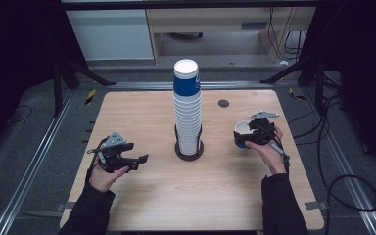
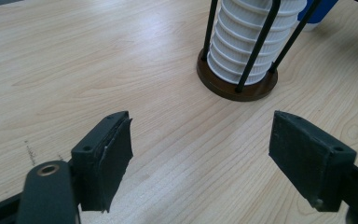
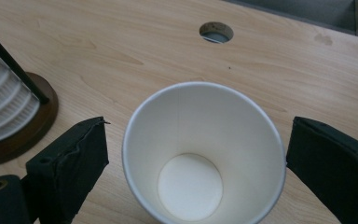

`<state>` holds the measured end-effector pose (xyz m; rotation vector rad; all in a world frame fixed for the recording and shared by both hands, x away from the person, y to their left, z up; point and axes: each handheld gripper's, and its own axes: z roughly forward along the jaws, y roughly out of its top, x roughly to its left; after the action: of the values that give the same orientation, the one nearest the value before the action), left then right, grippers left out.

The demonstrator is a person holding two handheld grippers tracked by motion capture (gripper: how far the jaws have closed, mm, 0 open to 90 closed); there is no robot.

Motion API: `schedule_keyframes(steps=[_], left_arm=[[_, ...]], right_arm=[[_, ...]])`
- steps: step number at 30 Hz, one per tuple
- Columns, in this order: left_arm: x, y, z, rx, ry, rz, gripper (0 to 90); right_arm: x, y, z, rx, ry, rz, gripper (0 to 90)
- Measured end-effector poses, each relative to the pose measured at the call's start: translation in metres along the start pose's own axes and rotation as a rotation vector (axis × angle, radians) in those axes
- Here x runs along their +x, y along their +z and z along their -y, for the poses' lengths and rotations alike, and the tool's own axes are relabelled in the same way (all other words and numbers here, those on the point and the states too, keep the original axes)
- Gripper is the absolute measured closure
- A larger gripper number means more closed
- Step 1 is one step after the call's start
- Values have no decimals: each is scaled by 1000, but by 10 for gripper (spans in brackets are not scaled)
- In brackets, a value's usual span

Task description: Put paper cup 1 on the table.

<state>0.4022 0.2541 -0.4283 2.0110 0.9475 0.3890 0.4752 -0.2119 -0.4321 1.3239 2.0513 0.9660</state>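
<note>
A tall stack of white paper cups [image 1: 187, 112], its top cup blue on the outside, stands in a dark wire holder [image 1: 189, 152] at the table's middle. The stack [image 2: 247, 42] also appears ahead of my left gripper [image 2: 200, 154], which is open over bare wood. In the high view the left gripper [image 1: 136, 152] hovers left of the holder. A single paper cup [image 1: 243, 128], blue outside and white inside, stands upright on the right. My right gripper [image 1: 244, 136] straddles it. In the right gripper view the cup [image 3: 191, 140] sits between the jaws of the right gripper [image 3: 198, 158] with small gaps on both sides.
The wooden table [image 1: 152, 196] has a round cable hole [image 1: 223, 103] behind the single cup, also seen in the right gripper view [image 3: 216, 32]. The holder's brown base [image 3: 23, 135] lies left of the right gripper. Cables trail on the floor at right.
</note>
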Motion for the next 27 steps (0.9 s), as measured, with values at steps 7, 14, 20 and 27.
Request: schedule_keyframes(steps=[7,14,20,27], left_arm=[[1,-1,0,-7,-5,6,206],[-1,0,0,-3,1,8,206],[-1,1,0,-1,0,8,207],[-2,2,-1,2,6,14,206]], right_arm=[[3,-23,-5,-82,7,-39,61],[6,-50,-18,-153,-10,-66,63],[13,-72,-37,-224,-21,-96,65],[27,-89,-56,-297,-47,-131,66]])
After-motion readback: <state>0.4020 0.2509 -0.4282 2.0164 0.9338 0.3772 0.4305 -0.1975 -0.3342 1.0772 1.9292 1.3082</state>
